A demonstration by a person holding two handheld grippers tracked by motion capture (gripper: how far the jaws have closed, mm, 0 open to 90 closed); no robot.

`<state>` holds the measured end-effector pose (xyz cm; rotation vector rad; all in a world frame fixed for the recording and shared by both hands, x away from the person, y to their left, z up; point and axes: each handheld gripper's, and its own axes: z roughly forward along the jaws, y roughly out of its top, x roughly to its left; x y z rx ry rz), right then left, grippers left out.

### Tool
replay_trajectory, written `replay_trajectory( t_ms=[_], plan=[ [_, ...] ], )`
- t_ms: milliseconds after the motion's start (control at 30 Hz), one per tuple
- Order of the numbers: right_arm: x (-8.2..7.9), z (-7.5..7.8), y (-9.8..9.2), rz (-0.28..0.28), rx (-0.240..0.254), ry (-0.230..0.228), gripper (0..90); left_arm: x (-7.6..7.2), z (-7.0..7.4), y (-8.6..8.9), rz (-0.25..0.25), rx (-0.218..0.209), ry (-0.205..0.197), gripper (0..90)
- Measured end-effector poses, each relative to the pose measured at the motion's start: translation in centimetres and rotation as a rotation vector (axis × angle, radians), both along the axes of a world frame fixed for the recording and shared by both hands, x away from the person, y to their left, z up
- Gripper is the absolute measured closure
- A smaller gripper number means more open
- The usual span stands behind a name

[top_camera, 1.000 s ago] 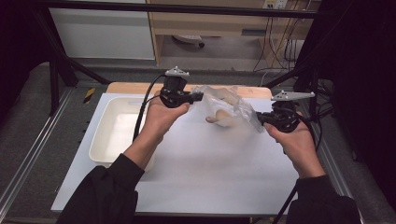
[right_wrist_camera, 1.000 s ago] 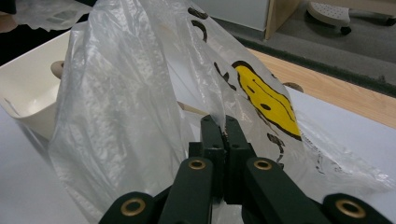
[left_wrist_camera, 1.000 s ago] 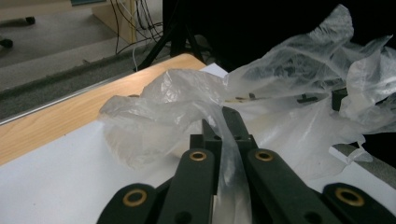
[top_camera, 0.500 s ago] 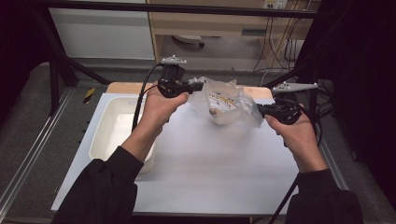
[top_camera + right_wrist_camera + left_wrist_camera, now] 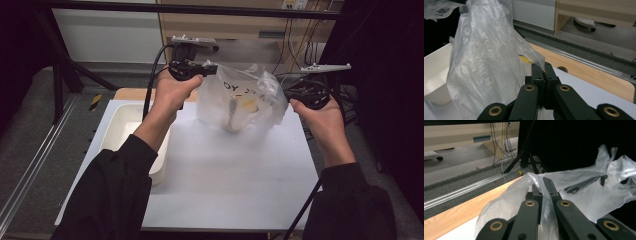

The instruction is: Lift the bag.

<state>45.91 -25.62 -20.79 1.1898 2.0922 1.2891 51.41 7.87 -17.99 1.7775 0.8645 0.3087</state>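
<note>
I have the bag [image 5: 240, 100] lifted between both tools, clear of the far half of the worktop [image 5: 225, 175] and hanging a little to the right of the tray [image 5: 120, 130]. The left tool [image 5: 212, 70] is pressed together on the bag's upper left edge; in the left gripper view a strip of film [image 5: 546, 202] runs between its jaws. The right tool [image 5: 286, 96] is pinching the right edge, and in the right gripper view the film [image 5: 499, 57] meets the closed jaw tips. A pale item with a yellow patch [image 5: 241, 106] sags in the bottom of the bag. To do this lift well, I should raise both hands at the same rate, keep the two pinch points level, and hold them apart enough to keep the top edge taut without stretching the thin film. I judge a jerk or uneven pull could tear the film or slip it from a jaw. Compared with a second ago, the bag lay on the worktop; now both hands are higher and farther, the bag hangs free, and its contents have settled low.
</note>
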Motion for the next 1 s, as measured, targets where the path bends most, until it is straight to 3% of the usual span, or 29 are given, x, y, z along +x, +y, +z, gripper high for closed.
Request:
replay_trajectory(
  t_ms=[133, 300, 400, 467, 600, 833, 1000],
  plan=[
    [1.0, 0.7, -0.7, -0.035, 0.017, -0.018, 90.0, 0.5, 0.6, -0.3, -0.001, -0.015, -0.019, 90.0],
    [1.6, 2.4, -1.0, -0.071, 0.0, -0.063, 90.0, 0.5, 1.4, -0.9, 0.009, -0.021, -0.088, 90.0],
    [1.4, 2.4, -1.1, -0.065, 0.0, -0.059, 90.0, 0.3, 0.9, -0.9, 0.002, -0.008, -0.08, 90.0],
    [1.2, 1.9, -1.0, -0.054, -0.017, -0.046, 90.0, 0.1, 0.3, -0.8, -0.003, 0.003, -0.065, 90.0],
    [0.8, 0.8, -1.0, -0.034, -0.006, -0.026, 90.0, -0.4, -0.7, -0.2, -0.013, 0.017, -0.04, 90.0],
    [-0.1, 0.0, -0.6, -0.004, -0.025, -0.006, 90.0, -2.2, -1.7, 0.4, -0.04, 0.049, -0.026, 90.0],
    [-1.1, -0.7, -0.4, 0.024, -0.049, 0.018, 90.0, -3.6, -3.3, 1.1, -0.068, 0.076, -0.008, 90.0]
  ],
)
